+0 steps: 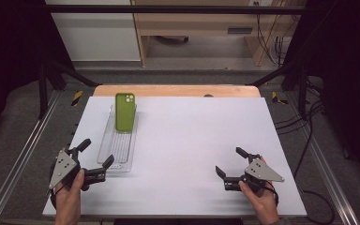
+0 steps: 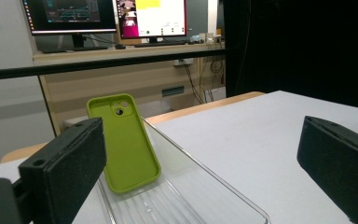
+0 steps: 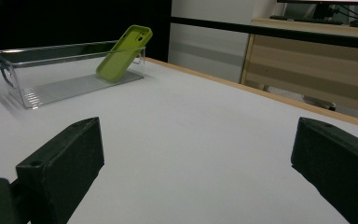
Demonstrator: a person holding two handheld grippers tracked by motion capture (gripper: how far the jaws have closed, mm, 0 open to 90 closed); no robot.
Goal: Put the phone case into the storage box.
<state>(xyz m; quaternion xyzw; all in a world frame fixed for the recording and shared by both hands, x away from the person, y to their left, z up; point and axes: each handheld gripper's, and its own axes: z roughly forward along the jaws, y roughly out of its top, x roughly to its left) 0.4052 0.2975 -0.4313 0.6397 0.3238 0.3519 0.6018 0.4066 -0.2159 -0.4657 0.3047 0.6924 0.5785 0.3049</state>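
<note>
From above, the left gripper (image 1: 95, 157) is waiting released beside the clear tray (image 1: 107, 140) where the green phone case (image 1: 124, 111) is leaning, in its own view the case (image 2: 126, 144) is lying ahead between spread jaws, probably needing a forward reach, and the right gripper (image 3: 196, 172) is resting released over the tabletop (image 3: 191, 121).

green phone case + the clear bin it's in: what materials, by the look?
Phone case: matte green, no glare, rounded edges with a raised lip; likely silicone or soft plastic, the look leaves it open. It leans tilted against the bin's far end wall.
Clear bin: transparent, glossy rigid plastic, probably acrylic or similar; bright highlights along the rim, ribbed floor, table visible through its walls.
</note>
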